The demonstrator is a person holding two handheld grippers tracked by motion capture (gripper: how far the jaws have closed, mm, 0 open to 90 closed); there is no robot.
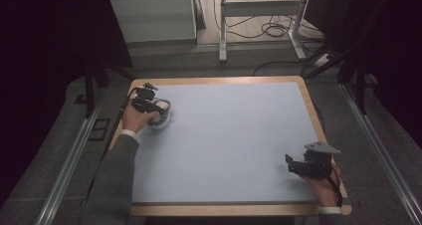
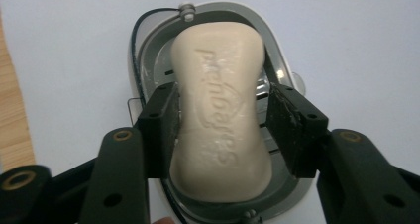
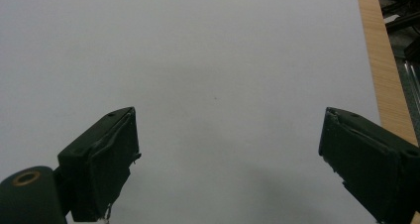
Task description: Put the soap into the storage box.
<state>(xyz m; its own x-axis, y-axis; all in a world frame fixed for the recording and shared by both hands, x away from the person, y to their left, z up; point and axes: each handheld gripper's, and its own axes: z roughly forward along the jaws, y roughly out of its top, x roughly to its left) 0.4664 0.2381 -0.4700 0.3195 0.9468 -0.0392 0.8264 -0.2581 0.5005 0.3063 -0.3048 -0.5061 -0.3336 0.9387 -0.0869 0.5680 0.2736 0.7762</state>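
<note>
Cream-coloured, waisted bar of soap point(image 2: 220, 115), stamped lettering up, lying lengthwise in an oval white soap dish with a grey drain insert point(image 2: 274, 40), over at the far left of the pale blue table mat point(image 1: 229, 135). Left gripper point(image 2: 223, 90) straddling the narrow waist of the bar. Smart spot to grab, least width there and the bulging ends to stop any sliding. Barely open though: one pad right against the soap, the other a sliver off it, so not really clamped. Looks like a set-down into the dish or the first bit of a pick-up, can't say which.

Right gripper point(image 3: 229, 112) parked near right, spread wide with nothing in it, hovering over bare mat. Probably just kept out of the way.

Room-wise: loads of open mat between the two. Tight around the dish rim, though, and close to the light wooden table border point(image 1: 311, 105) on the left, so best lifted straight up rather than swung outward.
</note>
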